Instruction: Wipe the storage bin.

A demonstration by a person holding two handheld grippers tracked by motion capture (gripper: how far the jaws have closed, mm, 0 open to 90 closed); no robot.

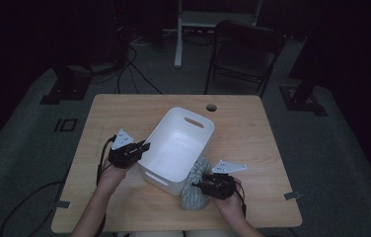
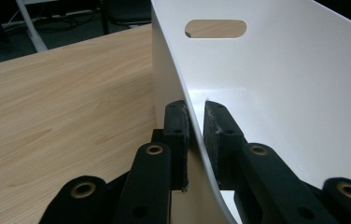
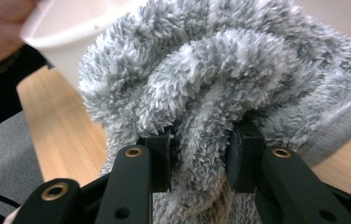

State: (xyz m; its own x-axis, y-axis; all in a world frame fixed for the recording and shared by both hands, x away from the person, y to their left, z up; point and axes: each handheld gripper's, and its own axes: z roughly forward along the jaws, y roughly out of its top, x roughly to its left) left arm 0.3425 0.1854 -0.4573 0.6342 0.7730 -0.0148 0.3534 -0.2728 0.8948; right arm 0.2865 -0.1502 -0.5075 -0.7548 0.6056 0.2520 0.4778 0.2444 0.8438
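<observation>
Nearest the camera, the right gripper (image 3: pixel 200 161) clamps a fold of the grey fluffy towel (image 1: pixel 195 185), which seems to lean against the white bin (image 1: pixel 176 148) near the table's (image 1: pixel 252 143) front edge. Left gripper (image 2: pixel 196 135) pinches the bin's wall; open tabletop lies beyond.

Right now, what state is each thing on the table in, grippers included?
White plastic bin: upright on the table, nothing inside, its side wall clamped.
Fluffy grey towel: bunched beside the bin, pinched.
Left gripper: shut on the bin's wall.
Right gripper: shut on a fold of the towel.
</observation>
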